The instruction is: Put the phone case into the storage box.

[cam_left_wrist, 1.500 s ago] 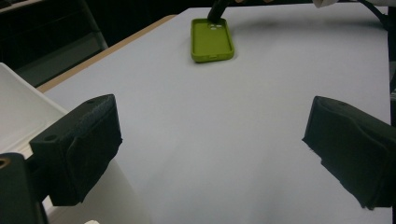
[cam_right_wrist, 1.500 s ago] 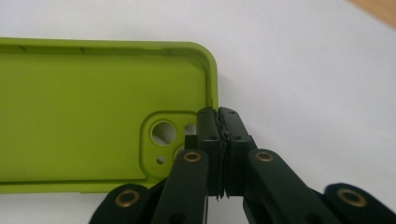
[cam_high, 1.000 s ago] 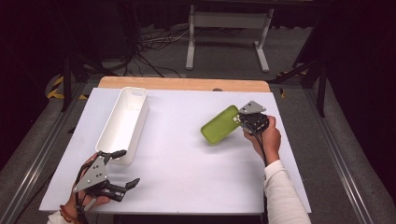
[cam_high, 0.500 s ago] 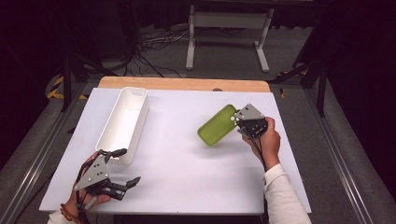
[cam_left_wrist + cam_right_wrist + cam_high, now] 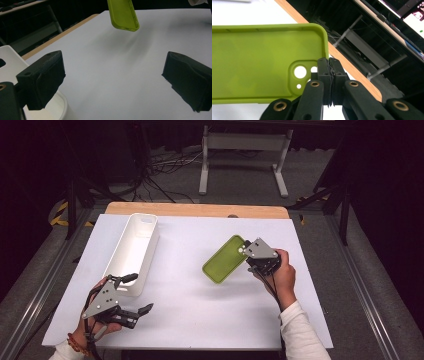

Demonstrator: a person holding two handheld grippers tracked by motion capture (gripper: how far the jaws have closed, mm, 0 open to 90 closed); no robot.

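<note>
case spot: green phone case (image 5: 226, 259) is off the worktop (image 5: 200, 320), right of middle, nearer the far edge, hanging from the right gripper (image 5: 250, 255)
long axis: runs slantwise from the right gripper down toward the near-left corner
right fingers: pressed together on the case's rim right by the camera cutout
left gripper (image 5: 137, 295): near-left corner, fingers spread wide, nothing in them, well apart from the case
white tray (image 5: 131, 252): left side, just beside the left gripper
nearer hand: the right one, obviously
guess: whatever's next hinges on that free low end
</note>
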